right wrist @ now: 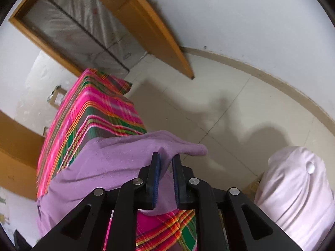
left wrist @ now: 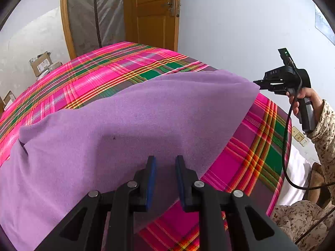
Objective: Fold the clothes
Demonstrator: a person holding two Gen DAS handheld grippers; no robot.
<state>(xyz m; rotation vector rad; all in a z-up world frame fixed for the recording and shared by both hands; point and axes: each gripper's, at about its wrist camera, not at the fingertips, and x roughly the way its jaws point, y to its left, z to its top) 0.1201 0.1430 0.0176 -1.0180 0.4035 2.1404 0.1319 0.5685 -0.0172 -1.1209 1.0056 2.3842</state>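
A purple fleece garment (left wrist: pixel 125 121) lies spread over a table covered in pink plaid cloth (left wrist: pixel 88 77). My left gripper (left wrist: pixel 165 161) is shut on the garment's near edge, with fabric between its blue pads. My right gripper (left wrist: pixel 258 83) is shut on the garment's far right corner and holds it lifted off the table. In the right wrist view the right gripper (right wrist: pixel 166 159) pinches a fold of the purple garment (right wrist: pixel 117 159), and the corner pokes out past the fingertips over the floor.
The plaid table (right wrist: pixel 100 113) ends just beyond the garment, with tiled floor (right wrist: pixel 230 108) beside it. A wooden door (left wrist: pixel 155 12) stands behind. Cardboard boxes (left wrist: pixel 41 63) sit at the left wall. A pale pink bundle (right wrist: pixel 297 188) lies at the lower right.
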